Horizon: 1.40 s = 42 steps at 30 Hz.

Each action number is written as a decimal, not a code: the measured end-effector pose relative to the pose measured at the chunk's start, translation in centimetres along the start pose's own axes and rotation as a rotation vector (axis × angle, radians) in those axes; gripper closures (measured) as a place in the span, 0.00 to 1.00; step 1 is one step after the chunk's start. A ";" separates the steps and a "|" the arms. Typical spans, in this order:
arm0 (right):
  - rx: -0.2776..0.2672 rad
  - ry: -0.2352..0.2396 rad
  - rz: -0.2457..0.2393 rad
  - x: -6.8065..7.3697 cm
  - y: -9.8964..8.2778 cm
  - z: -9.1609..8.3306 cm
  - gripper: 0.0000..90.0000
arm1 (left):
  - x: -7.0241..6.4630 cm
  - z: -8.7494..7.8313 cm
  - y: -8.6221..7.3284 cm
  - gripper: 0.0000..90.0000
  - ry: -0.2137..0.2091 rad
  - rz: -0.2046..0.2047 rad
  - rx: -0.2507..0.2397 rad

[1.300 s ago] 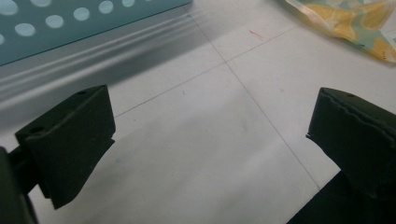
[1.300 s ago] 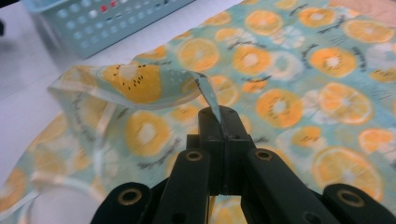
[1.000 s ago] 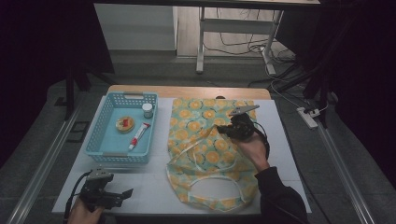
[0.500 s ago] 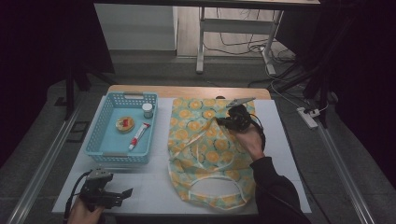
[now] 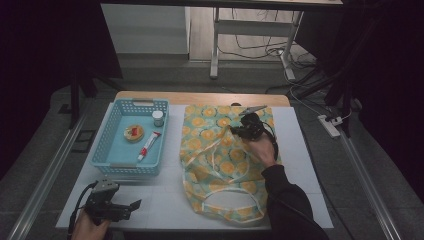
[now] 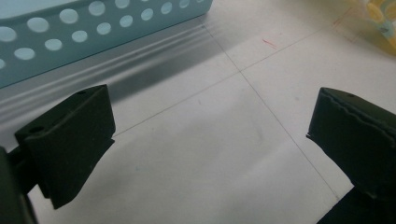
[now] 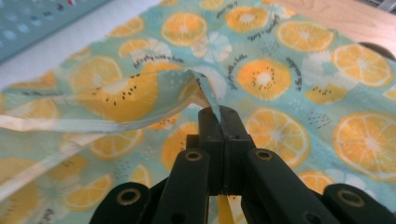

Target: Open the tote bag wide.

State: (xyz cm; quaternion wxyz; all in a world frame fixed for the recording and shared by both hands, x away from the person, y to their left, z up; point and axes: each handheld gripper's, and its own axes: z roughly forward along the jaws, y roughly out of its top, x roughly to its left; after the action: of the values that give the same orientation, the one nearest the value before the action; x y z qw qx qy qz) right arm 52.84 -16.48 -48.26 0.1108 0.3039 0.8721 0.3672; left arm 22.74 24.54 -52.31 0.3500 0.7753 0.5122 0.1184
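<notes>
A teal cloth (image 5: 215, 150) printed with orange and kiwi slices, trimmed with pale straps, lies spread on the white table (image 5: 170, 195). My right gripper (image 5: 236, 131) hovers over its far half, shut on a pinched edge of the fabric. In the right gripper view the jaws (image 7: 219, 115) meet with that edge of the cloth (image 7: 280, 70) rising between them, and a fold lifts to the left. My left gripper (image 5: 131, 205) rests low at the near left corner, open with nothing between its fingers (image 6: 74, 140).
A light blue perforated basket (image 5: 107, 150) stands at the left, holding a small jar (image 5: 158, 118), a round tin (image 5: 134, 132) and a tube (image 5: 148, 145). Its wall (image 6: 70, 28) is just beyond the left gripper. The table's wooden far edge (image 5: 200, 97) lies behind the cloth.
My right gripper has shifted a little toward the far left and lower, drawing the pinched cloth edge with it. The left gripper has stayed put.
</notes>
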 end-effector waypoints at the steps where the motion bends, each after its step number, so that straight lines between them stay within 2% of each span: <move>1: 0.004 -0.003 0.001 0.0 -0.2 0.3 0.99 | 0.0 0.0 0.0 0.01 0.001 0.002 0.001; 3: 0.016 -0.005 0.008 -0.1 -0.6 0.9 0.99 | 0.0 0.0 0.0 0.01 0.000 0.003 0.003; 9: 0.047 -0.025 -0.019 0.2 -1.6 2.5 0.98 | 0.0 0.0 0.0 0.01 -0.003 0.004 0.000; 15: 0.063 -0.027 -0.002 0.0 -2.4 3.1 0.91 | 0.0 0.0 0.0 0.01 -0.003 0.005 0.000; 19: 0.020 -0.030 0.009 -0.1 -2.3 2.2 0.81 | 0.0 0.0 0.0 0.01 -0.005 0.002 -0.001; 25: -0.045 -0.031 0.064 -0.6 -1.9 -0.1 0.62 | 0.0 0.0 0.0 0.01 -0.003 0.004 -0.002; 29: -0.050 -0.001 0.081 -0.4 -1.9 -1.2 0.49 | 0.0 0.0 0.0 0.01 -0.003 0.003 -0.001; 34: -0.050 -0.023 0.052 0.9 -1.8 -2.2 0.36 | 0.0 0.0 0.0 0.01 -0.002 0.004 -0.002; 38: -0.043 -0.020 0.061 1.5 -2.1 -2.9 0.25 | 0.0 0.0 0.0 0.01 -0.001 0.003 -0.002; 42: -0.020 -0.003 0.047 2.1 -2.9 -3.3 0.20 | 0.0 0.0 0.0 0.01 -0.002 0.004 -0.002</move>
State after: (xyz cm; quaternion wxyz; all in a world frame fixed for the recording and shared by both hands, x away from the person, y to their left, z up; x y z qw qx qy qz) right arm 48.47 -18.71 -47.94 0.1065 0.3237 0.8609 0.3777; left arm 22.70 24.53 -52.34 0.3511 0.7760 0.5102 0.1190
